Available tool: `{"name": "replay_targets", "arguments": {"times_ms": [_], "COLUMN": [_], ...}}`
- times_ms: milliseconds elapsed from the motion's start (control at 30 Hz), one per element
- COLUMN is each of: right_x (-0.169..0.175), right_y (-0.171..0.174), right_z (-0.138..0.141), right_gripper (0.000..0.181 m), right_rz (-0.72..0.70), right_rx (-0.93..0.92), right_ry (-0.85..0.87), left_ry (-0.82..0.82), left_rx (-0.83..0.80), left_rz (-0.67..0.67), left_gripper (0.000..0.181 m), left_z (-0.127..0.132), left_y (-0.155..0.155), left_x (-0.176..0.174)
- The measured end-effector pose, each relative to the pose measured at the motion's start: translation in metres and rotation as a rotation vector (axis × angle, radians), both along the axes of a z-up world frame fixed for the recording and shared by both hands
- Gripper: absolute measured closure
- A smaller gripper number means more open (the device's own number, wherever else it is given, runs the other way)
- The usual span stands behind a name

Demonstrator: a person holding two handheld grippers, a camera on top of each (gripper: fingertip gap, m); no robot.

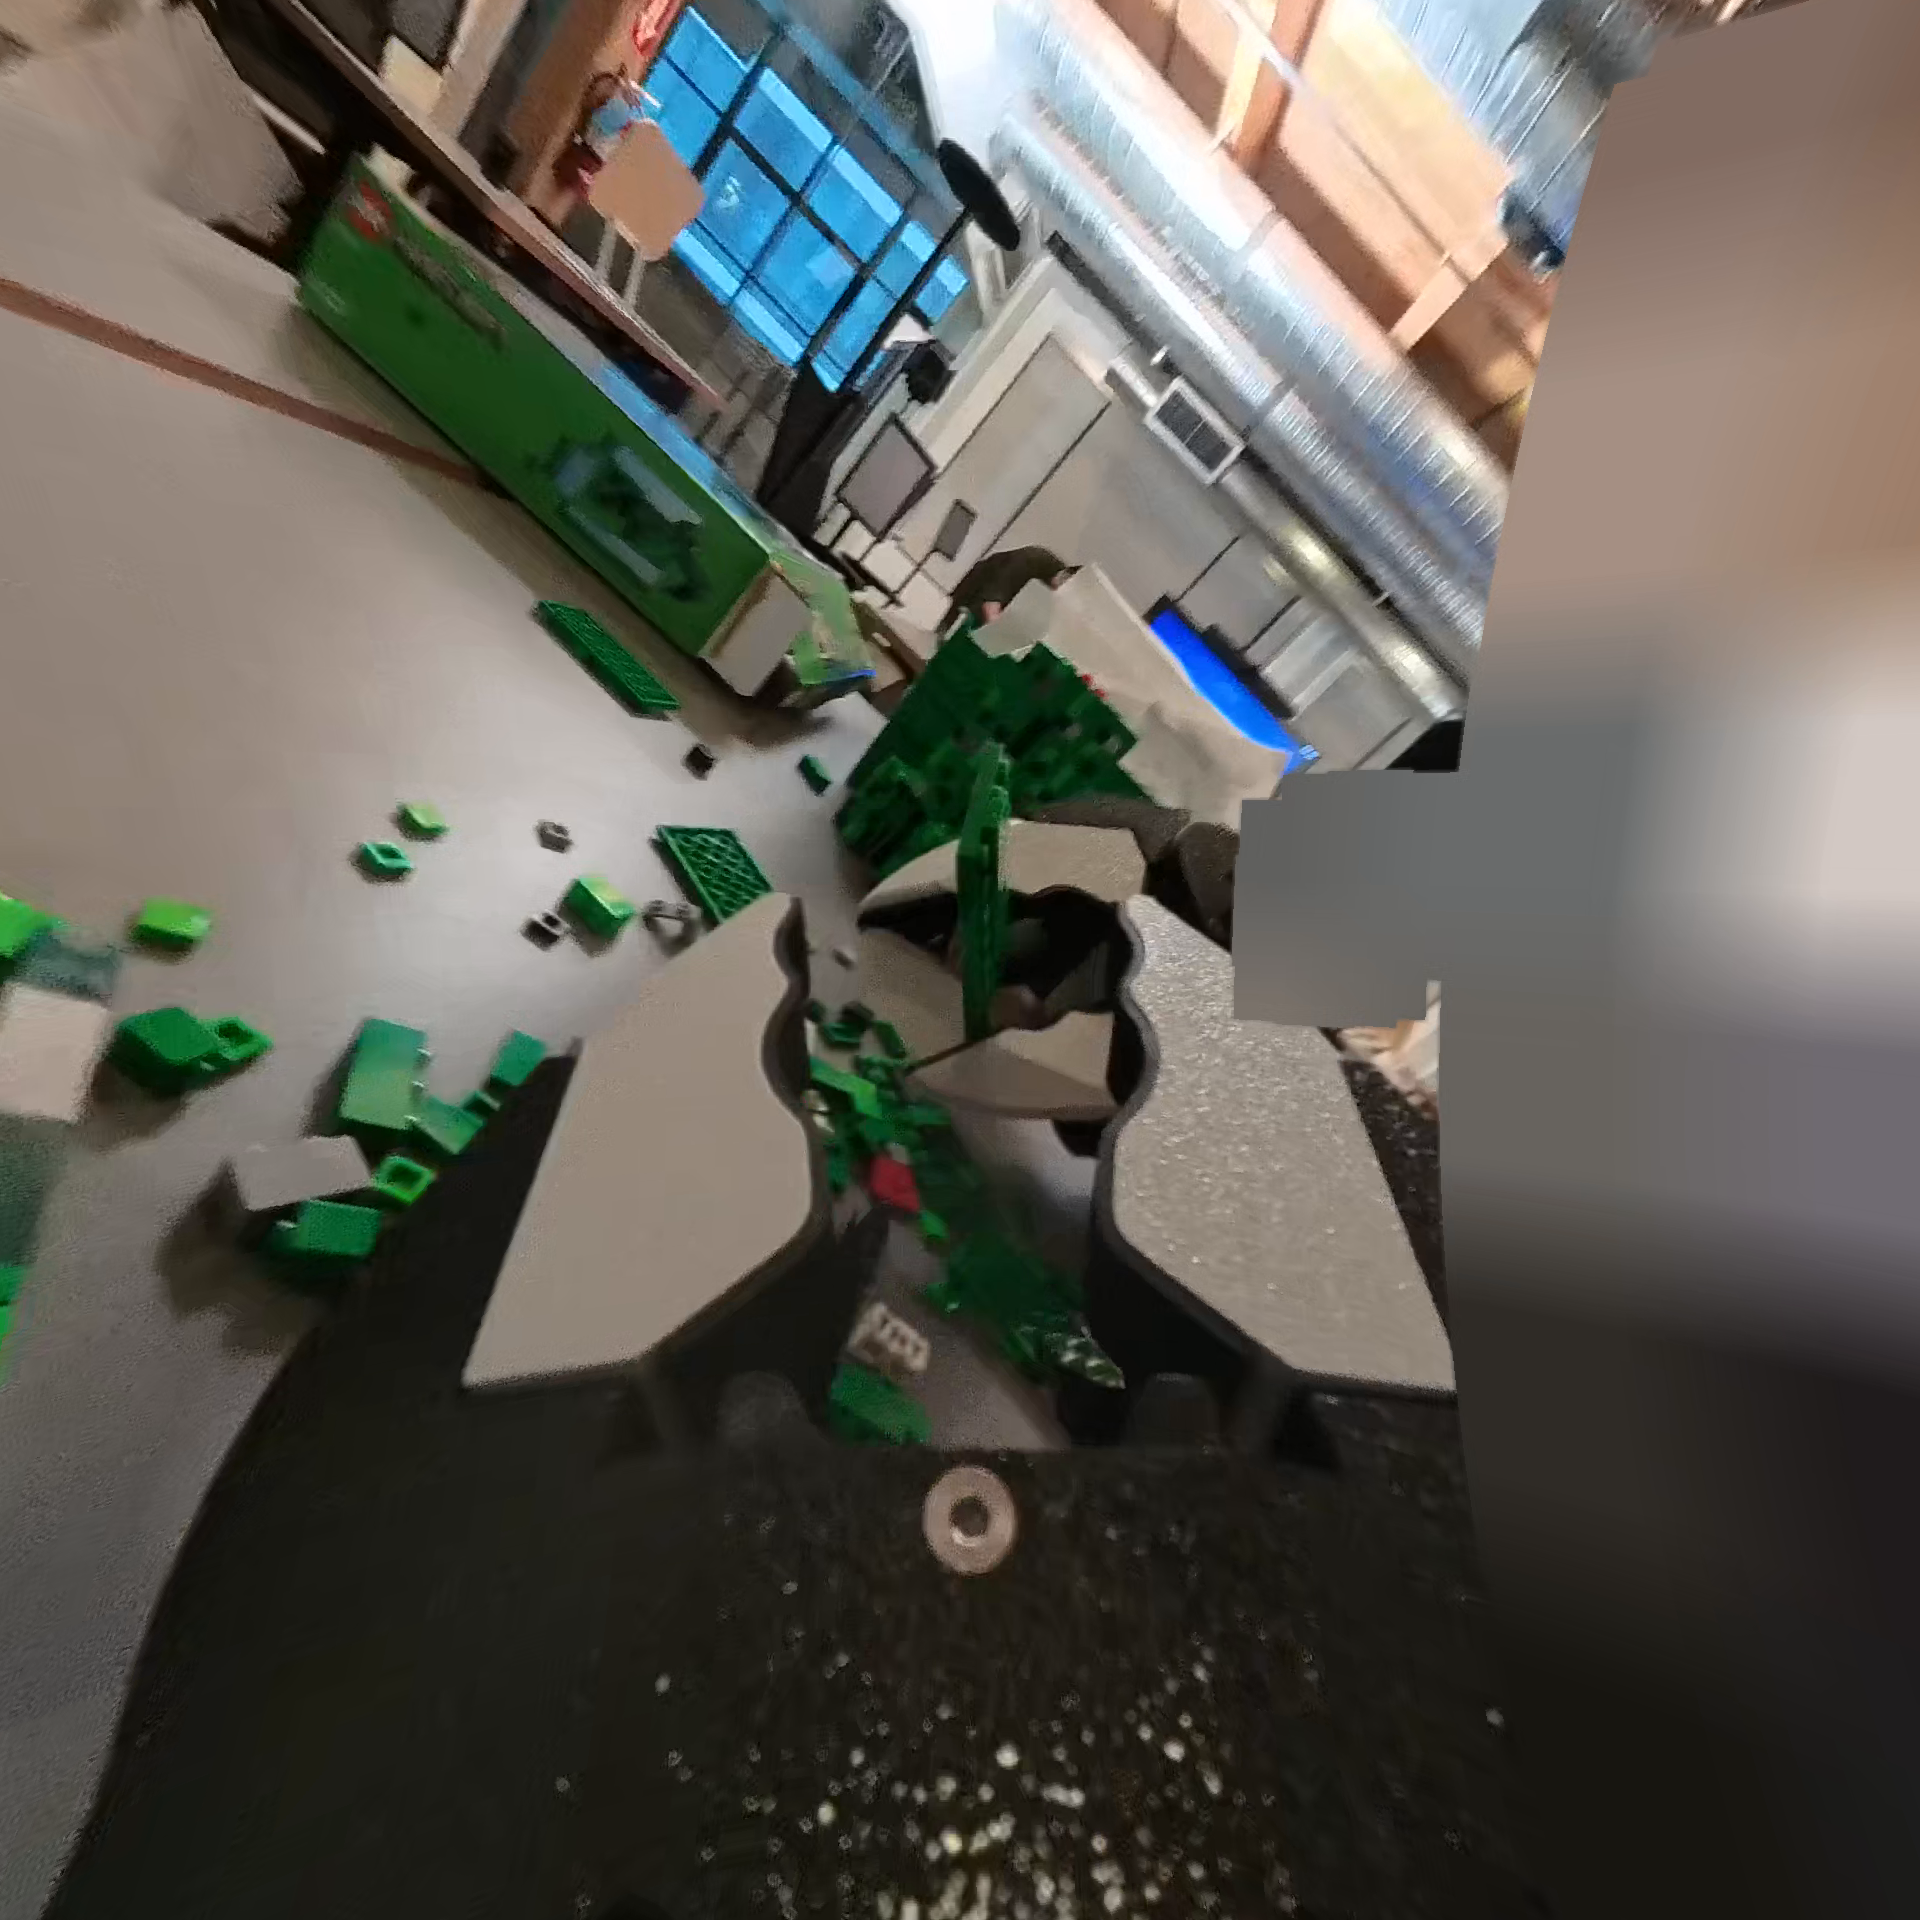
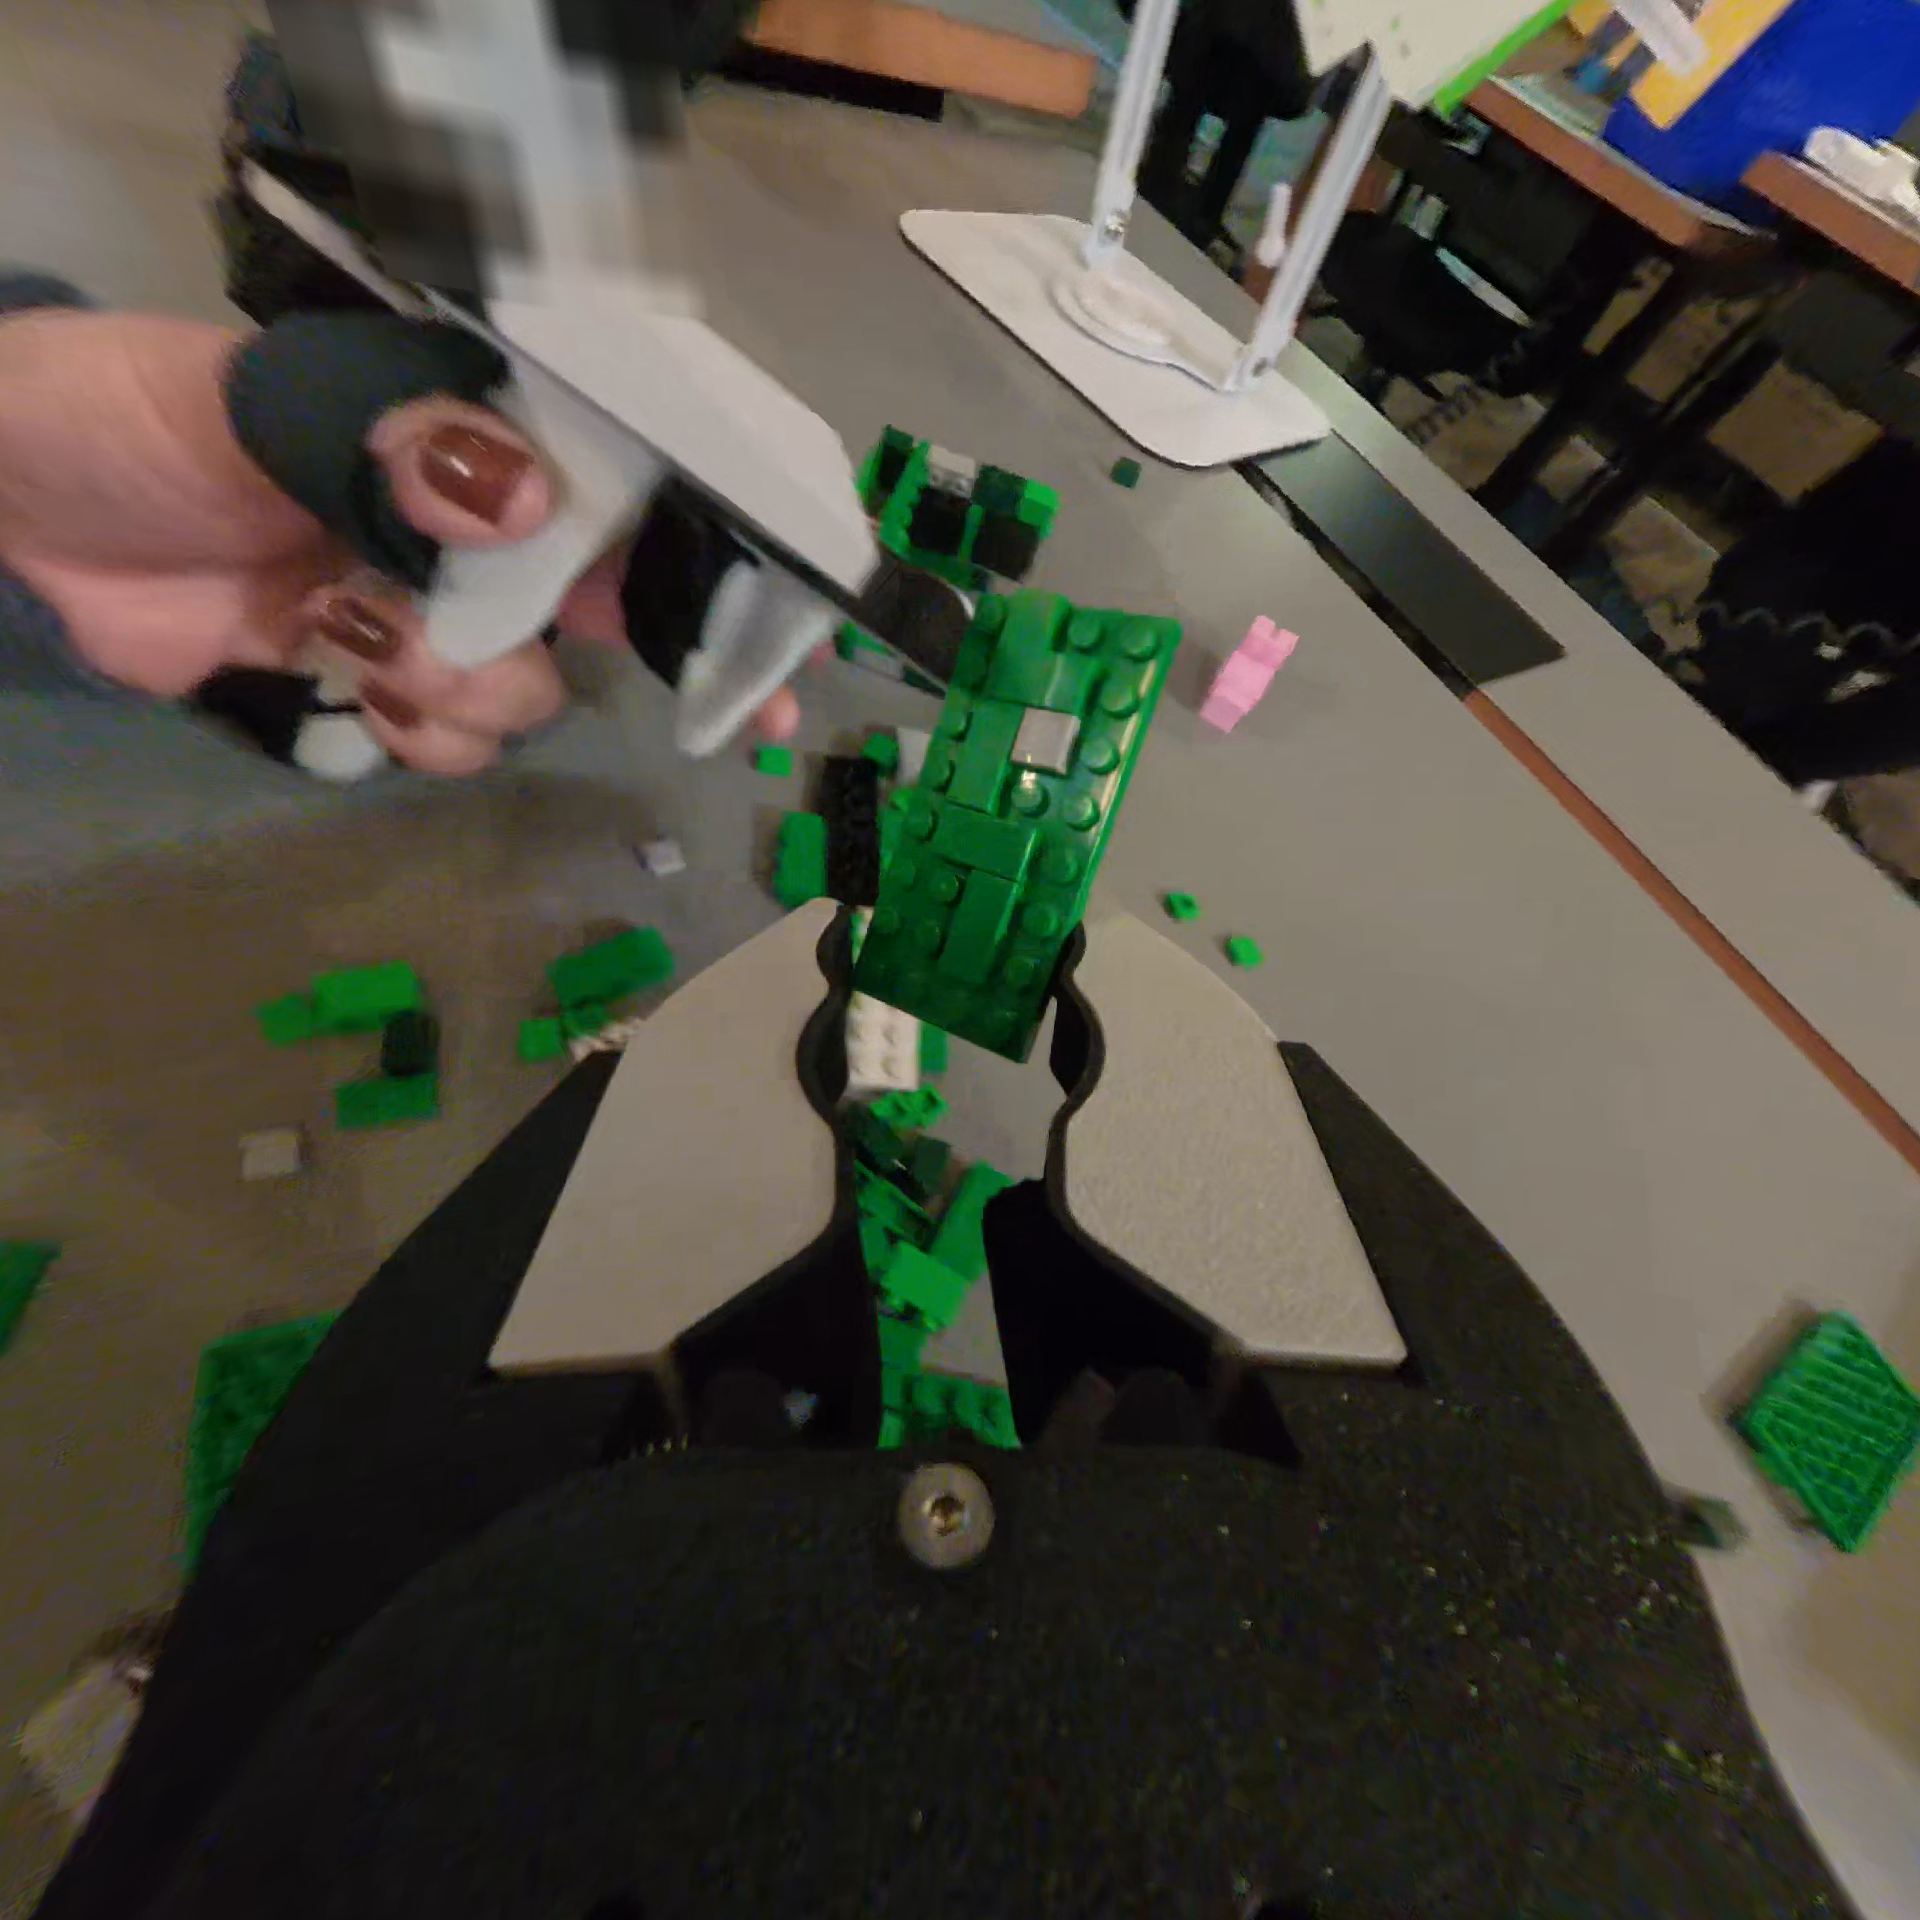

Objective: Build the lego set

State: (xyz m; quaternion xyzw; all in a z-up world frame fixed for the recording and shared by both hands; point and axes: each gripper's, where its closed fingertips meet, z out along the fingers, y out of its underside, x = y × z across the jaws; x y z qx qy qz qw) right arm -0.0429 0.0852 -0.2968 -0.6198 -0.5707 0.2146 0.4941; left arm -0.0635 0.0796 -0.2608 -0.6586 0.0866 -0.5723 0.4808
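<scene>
My right gripper (image 2: 961, 930) is shut on one end of a green lego plate assembly (image 2: 1018, 810) with studs and a small grey tile, and holds it tilted above the grey table (image 2: 1403, 935). In the left wrist view that assembly (image 1: 982, 894) shows edge-on between the right gripper's white fingers (image 1: 1081, 860). My left gripper (image 1: 961, 925) is open and empty, with its fingertips just short of the assembly. In the right wrist view a hand (image 2: 156, 520) holds the left gripper (image 2: 821, 613) next to the assembly's far end.
Loose green bricks (image 1: 187, 1044) lie scattered over the table. A green set box (image 1: 520, 416), a ribbed green plate (image 2: 1834, 1439), a green-and-black block (image 2: 966, 509), a pink piece (image 2: 1247, 675) and a white stand (image 2: 1122, 322) are around. The table edge (image 2: 1662, 894) runs along the right. Across from one pair of fingers to the other is roughly 4 cm.
</scene>
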Motion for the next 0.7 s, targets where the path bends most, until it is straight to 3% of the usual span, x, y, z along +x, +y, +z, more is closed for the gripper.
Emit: {"name": "replay_targets", "arguments": {"times_ms": [33,200,267,300,367,433,500,633,700], "right_x": [0.005,0.02,0.018,0.017,0.016,0.013,0.01,0.007,0.003], "right_y": [0.003,-0.009,-0.017,-0.022,-0.024,-0.02,-0.019,-0.031,-0.04], "right_z": [-0.001,-0.013,-0.014,-0.015,-0.017,-0.006,0.012,0.047,0.052], "right_gripper": [0.146,0.146,0.146,0.146,0.147,0.148,0.146,0.135,0.135], "right_rz": [0.008,0.195,0.241,0.258,0.264,0.219,0.184,0.23,0.29], "right_rx": [0.05,0.517,0.615,0.616,0.579,0.55,0.433,0.015,-0.198], "right_ry": [-0.036,-0.334,-0.386,-0.39,-0.385,-0.271,-0.091,0.28,0.374], "left_ry": [0.041,0.178,0.293,0.359,0.462,0.435,0.278,-0.179,-0.205], "left_rx": [0.043,0.144,0.142,0.149,0.212,0.271,0.282,0.266,0.252], "left_rz": [0.006,-0.184,-0.288,-0.327,-0.257,-0.199,-0.138,-0.103,-0.108], "left_gripper": [0.126,0.133,0.147,0.166,0.175,0.176,0.176,0.176,0.176], "left_z": [0.002,0.006,-0.008,-0.016,-0.023,-0.012,0.006,0.044,0.044], "left_y": [-0.001,-0.027,-0.04,-0.045,-0.04,-0.036,-0.033,-0.032,-0.031], "left_x": [-0.001,0.024,0.039,0.044,0.043,0.039,0.034,0.014,0.011]}}
